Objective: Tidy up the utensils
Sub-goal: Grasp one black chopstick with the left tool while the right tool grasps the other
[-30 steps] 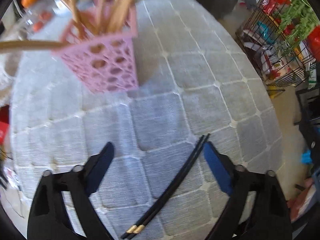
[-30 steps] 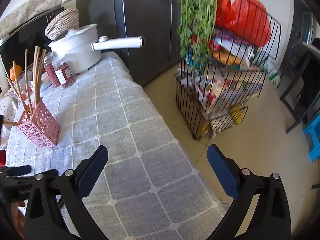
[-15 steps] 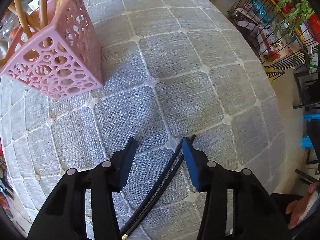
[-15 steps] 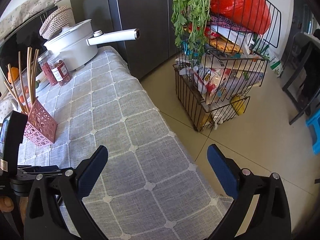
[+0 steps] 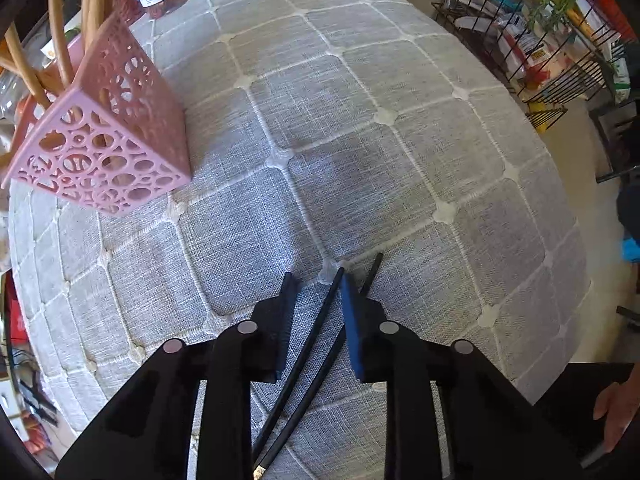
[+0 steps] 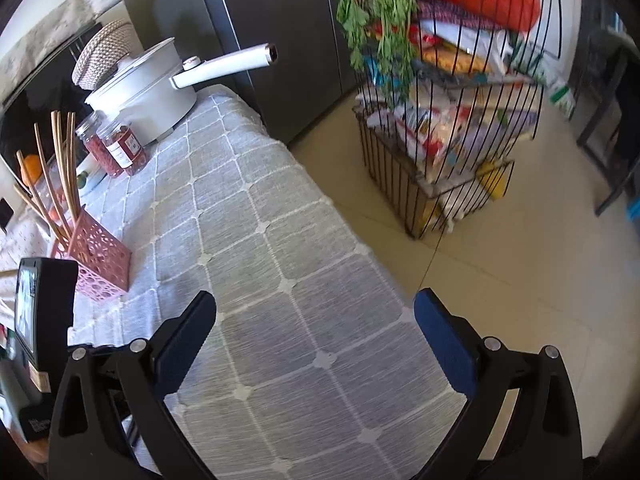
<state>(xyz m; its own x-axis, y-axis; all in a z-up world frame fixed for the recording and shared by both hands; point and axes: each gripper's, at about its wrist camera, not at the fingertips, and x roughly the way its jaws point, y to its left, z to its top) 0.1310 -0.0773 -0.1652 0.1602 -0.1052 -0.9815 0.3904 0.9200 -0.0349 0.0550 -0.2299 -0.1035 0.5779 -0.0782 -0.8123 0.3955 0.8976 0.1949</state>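
Note:
Two black chopsticks (image 5: pixel 308 340) lie on the grey checked tablecloth (image 5: pixel 360 160). My left gripper (image 5: pixel 316 280) points down over them and its jaws are closing. One stick runs between the fingers against the blue right pad (image 5: pixel 352 320); the other passes under that finger. A gap still shows at the left finger. A pink perforated holder (image 5: pixel 104 152) with wooden chopsticks (image 5: pixel 56 36) stands to the upper left. In the right wrist view, the holder (image 6: pixel 102 256) is at the left, and my right gripper (image 6: pixel 316 308) hangs open and empty over the table's near edge.
A white pot (image 6: pixel 140 92) and red-filled jars (image 6: pixel 120 148) stand at the table's far end. A black wire rack (image 6: pixel 452 140) full of goods stands on the floor to the right. The left gripper's body (image 6: pixel 40 312) shows at the left. A hand (image 5: pixel 616 412) is at the lower right.
My left gripper has come down onto the black chopsticks and its jaws have narrowed from wide apart to close around them. The right gripper stays open and has only turned slightly.

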